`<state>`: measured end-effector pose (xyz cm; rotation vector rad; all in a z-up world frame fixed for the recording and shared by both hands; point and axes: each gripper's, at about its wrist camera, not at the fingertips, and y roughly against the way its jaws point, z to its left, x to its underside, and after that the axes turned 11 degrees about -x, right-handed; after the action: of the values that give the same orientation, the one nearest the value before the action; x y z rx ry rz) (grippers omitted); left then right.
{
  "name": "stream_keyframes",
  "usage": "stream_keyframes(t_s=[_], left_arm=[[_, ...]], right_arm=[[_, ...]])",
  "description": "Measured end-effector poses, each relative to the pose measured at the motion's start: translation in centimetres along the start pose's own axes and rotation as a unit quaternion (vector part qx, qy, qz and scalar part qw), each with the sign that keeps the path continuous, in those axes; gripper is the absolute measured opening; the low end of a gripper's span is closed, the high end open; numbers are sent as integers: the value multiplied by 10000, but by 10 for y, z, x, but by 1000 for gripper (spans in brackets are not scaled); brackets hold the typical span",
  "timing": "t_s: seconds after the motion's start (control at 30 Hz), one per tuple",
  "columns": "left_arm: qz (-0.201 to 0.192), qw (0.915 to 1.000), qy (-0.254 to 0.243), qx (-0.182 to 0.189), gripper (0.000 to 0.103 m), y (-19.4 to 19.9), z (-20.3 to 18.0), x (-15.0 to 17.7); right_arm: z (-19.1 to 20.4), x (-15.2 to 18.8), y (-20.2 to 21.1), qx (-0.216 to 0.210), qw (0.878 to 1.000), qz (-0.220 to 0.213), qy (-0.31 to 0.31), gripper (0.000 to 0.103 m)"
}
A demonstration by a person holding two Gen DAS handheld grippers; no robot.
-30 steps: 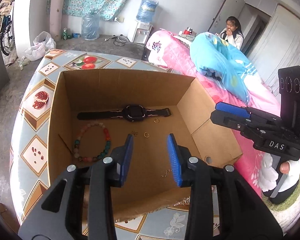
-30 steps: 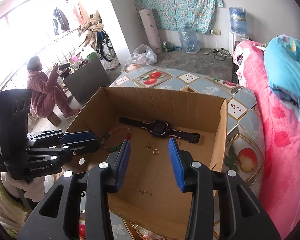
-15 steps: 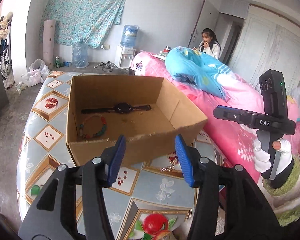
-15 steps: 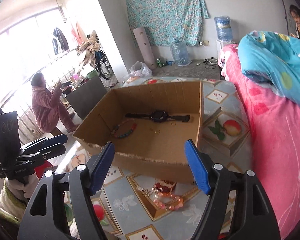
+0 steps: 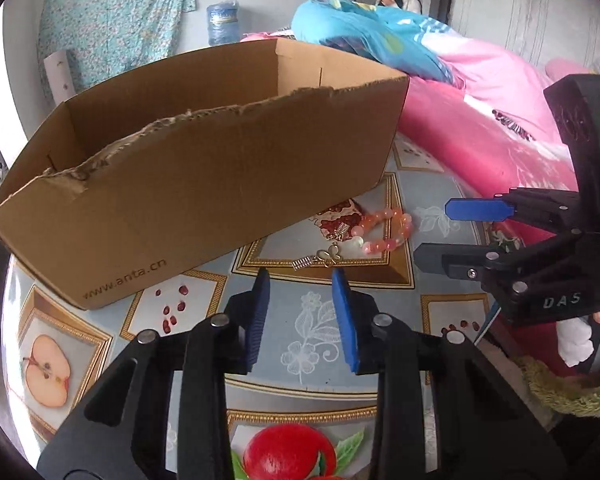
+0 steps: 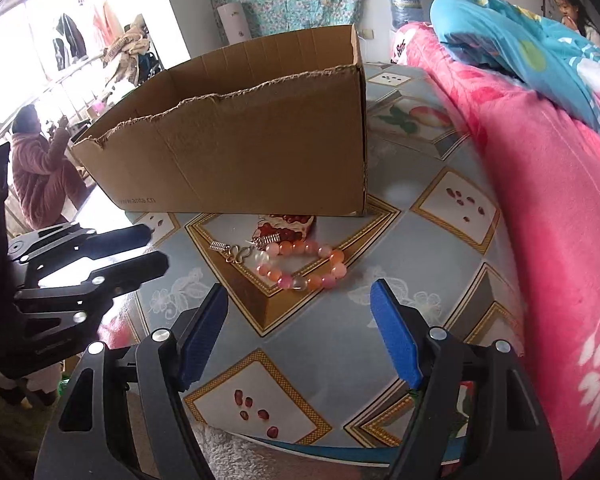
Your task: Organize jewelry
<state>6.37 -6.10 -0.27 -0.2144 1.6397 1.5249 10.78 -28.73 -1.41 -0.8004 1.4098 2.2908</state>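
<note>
A pink bead bracelet [image 5: 384, 228] [image 6: 304, 266] lies on the patterned tablecloth just in front of the cardboard box [image 5: 204, 176] [image 6: 240, 160]. A gold butterfly earring with small combs [image 5: 324, 258] [image 6: 236, 252] lies beside it. My left gripper [image 5: 302, 280] is open and empty, low over the cloth, just short of the earring. My right gripper [image 6: 300, 300] is open wide and empty, just short of the bracelet; it also shows in the left wrist view [image 5: 456, 232]. The box's inside is hidden from here.
A pink quilt [image 6: 540, 200] with a blue blanket [image 6: 520, 36] lies along the table's right side. A person sits at the far left [image 6: 40, 168], another at the far right [image 6: 572, 8]. The table's near edge [image 6: 300, 446] is just below my right gripper.
Both grippers pulled back out of the box and dropped low in front of it. The right gripper opened wider. The bracelet and earring on the cloth came into view.
</note>
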Motion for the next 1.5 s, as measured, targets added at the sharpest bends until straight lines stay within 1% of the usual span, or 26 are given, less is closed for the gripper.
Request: stream_keyframes(t_s=[0.03, 0.13, 0.23, 0.3, 0.33, 0.5, 0.57, 0.67, 0.8, 1.0, 1.17, 1.3, 1.43, 1.47, 1.5], left_arm=[[27, 10000, -71, 9, 25, -5, -1, -1], [72, 9995, -314, 33, 23, -17, -4, -4], [150, 9978, -646, 65, 23, -27, -10, -7], [262, 9959, -868, 13, 23, -33, -13, -7], [219, 9954, -929, 43, 23, -33, -15, -8], [266, 9946, -977, 229, 22, -41, -15, -14], [271, 9949, -904, 343, 21, -44, -13, -14], [247, 9944, -955, 381, 16, -45, -13, -15], [259, 9951, -868, 402, 4, -46, -12, -15], [213, 9960, -777, 379, 4, -42, -13, -10], [229, 9981, -511, 261, 4, -34, -6, 0], [284, 9994, -166, 50, 4, -25, 8, 12], [337, 9990, 233, -185, 4, -15, 23, 25], [341, 9986, 338, -223, 4, -13, 27, 28], [340, 9981, 444, -261, 4, -11, 31, 31]], right_arm=[[0, 0, 0, -24, 10000, -6, 15, 71], [0, -2, 0, -128, 9999, -44, 41, 70], [-2, -4, 0, -200, 9998, -84, 34, 70], [-5, -7, 0, -236, 9997, -95, 22, 70], [-4, -6, 0, -240, 9997, -96, 17, 70], [-6, -8, 0, -279, 9996, -92, -5, 70], [-7, -9, 0, -300, 9995, -106, -11, 70], [-6, -10, 1, -314, 9994, -116, -18, 70], [-4, -11, 2, -351, 9993, -125, -13, 70], [3, -14, 6, -374, 9991, -168, 86, 70], [11, -15, 10, -432, 9987, -207, 167, 70], [24, -13, 8, -543, 9980, -168, 266, 70], [41, -11, 2, -777, 9961, -135, 395, 70], [45, -11, 0, -816, 9956, -114, 436, 69], [49, -12, -4, -841, 9953, -76, 477, 64]])
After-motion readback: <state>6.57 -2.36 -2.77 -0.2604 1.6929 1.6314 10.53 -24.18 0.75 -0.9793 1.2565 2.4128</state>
